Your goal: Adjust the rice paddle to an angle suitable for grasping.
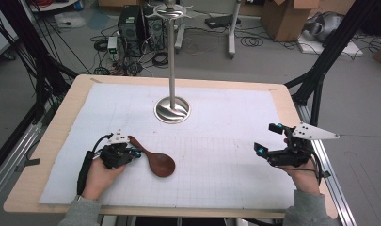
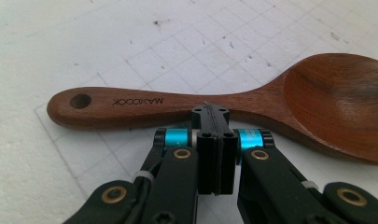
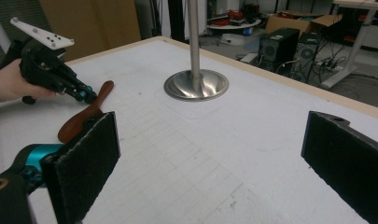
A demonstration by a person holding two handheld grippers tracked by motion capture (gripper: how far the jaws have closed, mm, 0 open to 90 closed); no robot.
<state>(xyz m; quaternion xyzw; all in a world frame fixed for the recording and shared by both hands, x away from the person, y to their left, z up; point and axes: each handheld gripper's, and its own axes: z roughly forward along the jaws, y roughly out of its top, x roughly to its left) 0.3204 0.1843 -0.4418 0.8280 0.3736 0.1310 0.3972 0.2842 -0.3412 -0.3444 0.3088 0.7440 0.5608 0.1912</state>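
Observation:
A dark wooden spoon point(image 1: 156, 161) lies flat on the white gridded mat, bowl up and to the right, its handle toward the left hand. My left gripper point(image 1: 138, 153) is shut, jaws pressed together with nothing between them. Its tip sits at the middle of the handle point(image 2: 130, 105), near the printed lettering; whether it touches I cannot tell. My left gripper point(image 2: 210, 112) points at the handle's near edge. My right gripper point(image 1: 268, 139) is held over the mat's right side, wide open and empty, with both black pads point(image 3: 84, 163) far apart. From there the spoon point(image 3: 81, 119) lies beyond the left pad.
A tall metal stand with a round base point(image 1: 172, 109) rises from the mat's far middle, also seen as the base point(image 3: 196, 85). The wooden table edge point(image 1: 51, 136) frames the mat. Computers, cables and boxes lie on the floor behind.

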